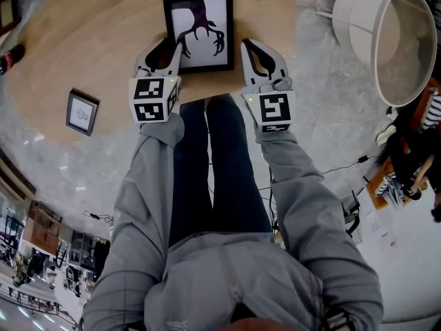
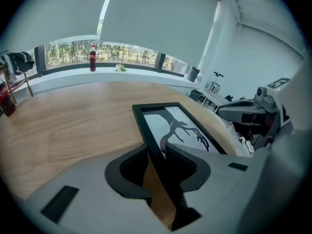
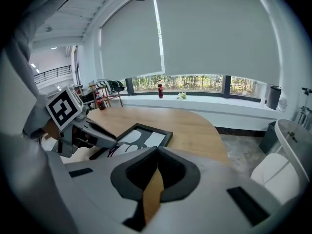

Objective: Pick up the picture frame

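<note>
1. Starting at the left, the left gripper (image 1: 167, 50) has its jaws wide apart, straddling the left side of the picture frame (image 1: 198, 32) without squeezing it.
2. The picture frame lies flat on the table (image 1: 103, 40) near its front edge, long axis running away from the person; lifting remains undone.
3. The right gripper (image 1: 249, 47) is closed and empty, just beside the right side.

Hand-held gripper (image 2: 156, 148), jaws apart, straddles one edge of the picture frame (image 2: 181, 126)
</note>
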`<state>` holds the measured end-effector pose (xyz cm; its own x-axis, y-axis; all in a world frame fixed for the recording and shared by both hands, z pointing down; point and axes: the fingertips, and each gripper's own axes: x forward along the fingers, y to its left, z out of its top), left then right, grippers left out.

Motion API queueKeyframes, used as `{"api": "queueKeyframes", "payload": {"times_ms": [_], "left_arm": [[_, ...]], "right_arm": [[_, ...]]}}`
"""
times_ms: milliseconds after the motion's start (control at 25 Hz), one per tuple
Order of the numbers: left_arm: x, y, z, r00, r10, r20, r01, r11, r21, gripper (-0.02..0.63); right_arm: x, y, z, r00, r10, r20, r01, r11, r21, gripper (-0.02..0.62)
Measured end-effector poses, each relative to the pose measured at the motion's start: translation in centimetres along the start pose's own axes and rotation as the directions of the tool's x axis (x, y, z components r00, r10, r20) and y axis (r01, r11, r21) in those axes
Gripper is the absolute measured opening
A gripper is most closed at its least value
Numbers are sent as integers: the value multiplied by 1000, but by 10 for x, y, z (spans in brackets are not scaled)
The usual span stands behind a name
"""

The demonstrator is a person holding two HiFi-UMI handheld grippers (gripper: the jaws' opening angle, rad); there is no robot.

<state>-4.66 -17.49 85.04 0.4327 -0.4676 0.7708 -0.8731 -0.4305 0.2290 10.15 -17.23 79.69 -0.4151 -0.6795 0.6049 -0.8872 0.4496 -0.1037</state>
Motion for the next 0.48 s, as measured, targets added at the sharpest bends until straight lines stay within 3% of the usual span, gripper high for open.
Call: {"api": "queueKeyframes", "payload": {"times_ms": [480], "left_arm": [[9,-26,-1,999,-39,-23,39,999,17,127]], "right_arm": [[-22,-19,-27,996,-83,-30,86,993,87,32]]}}
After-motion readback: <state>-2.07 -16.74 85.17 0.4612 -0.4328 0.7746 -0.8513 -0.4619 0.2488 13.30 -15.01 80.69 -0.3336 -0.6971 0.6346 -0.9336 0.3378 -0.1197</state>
